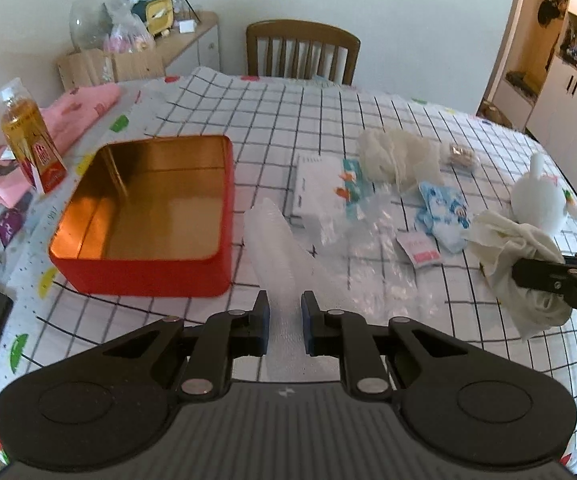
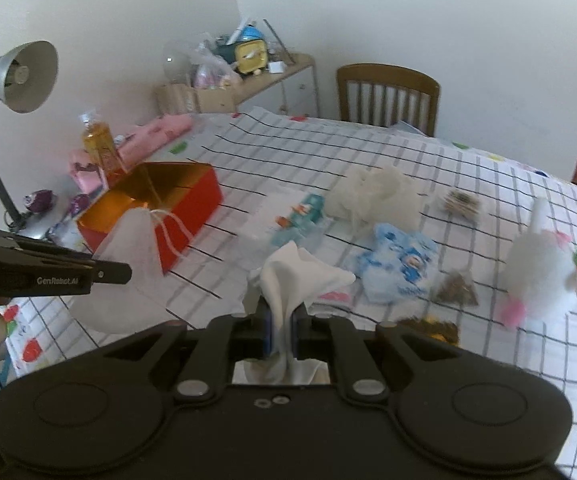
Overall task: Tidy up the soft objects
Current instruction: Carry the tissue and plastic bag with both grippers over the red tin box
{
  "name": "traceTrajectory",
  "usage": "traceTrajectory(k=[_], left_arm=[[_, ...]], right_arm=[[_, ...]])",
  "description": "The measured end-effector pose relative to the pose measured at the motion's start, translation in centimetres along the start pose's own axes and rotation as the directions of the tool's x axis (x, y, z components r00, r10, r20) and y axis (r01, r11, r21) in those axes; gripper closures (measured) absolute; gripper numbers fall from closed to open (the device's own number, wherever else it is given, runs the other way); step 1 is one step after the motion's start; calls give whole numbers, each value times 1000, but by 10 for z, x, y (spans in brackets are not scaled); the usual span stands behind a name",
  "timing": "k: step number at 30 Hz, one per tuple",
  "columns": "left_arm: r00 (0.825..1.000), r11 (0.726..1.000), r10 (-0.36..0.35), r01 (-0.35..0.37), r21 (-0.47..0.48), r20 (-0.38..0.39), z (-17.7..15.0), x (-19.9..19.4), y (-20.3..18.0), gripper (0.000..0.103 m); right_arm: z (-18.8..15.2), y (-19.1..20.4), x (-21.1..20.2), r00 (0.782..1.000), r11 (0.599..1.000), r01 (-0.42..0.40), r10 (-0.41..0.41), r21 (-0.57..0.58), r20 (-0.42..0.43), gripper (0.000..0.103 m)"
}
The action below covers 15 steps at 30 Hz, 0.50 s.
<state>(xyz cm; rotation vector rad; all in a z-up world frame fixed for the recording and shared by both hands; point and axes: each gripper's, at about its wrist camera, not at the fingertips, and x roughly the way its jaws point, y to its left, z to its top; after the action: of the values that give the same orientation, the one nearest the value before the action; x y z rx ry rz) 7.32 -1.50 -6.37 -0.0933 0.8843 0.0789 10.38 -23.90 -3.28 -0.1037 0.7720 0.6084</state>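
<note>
The right gripper [image 2: 282,330] clamps a white cloth [image 2: 296,276] low in the frame; the left gripper [image 1: 285,322] pinches a translucent pouch [image 1: 276,248] (thinly). Either could slip before reaching the red tin [image 1: 148,276], centre-left.

I'm seeing the red tin [image 1: 144,268], gold inside and lidless, sitting open on the checked cloth at the left, with a translucent white drawstring pouch [image 2: 132,256] hanging pinched beside it and a crumpled white cloth [image 2: 292,276] bunching up in the air toward the near right. Lying spread across the middle are a cream mesh puff [image 1: 398,156], a white tissue pack with a teal end [image 1: 328,188], a blue-and-white printed packet [image 1: 444,210] and a small pink-and-white sachet [image 1: 418,248]. A fluffy white plush toy [image 2: 540,272] with pink trim is resting at the far right.
</note>
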Motion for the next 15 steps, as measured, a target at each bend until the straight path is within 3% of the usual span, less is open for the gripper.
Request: traceTrajectory(k=[15], left_arm=[[999, 999, -38, 38, 14, 33, 40, -9, 60, 87]], right_arm=[[72, 75, 33, 996, 992, -80, 84, -93, 33, 94]])
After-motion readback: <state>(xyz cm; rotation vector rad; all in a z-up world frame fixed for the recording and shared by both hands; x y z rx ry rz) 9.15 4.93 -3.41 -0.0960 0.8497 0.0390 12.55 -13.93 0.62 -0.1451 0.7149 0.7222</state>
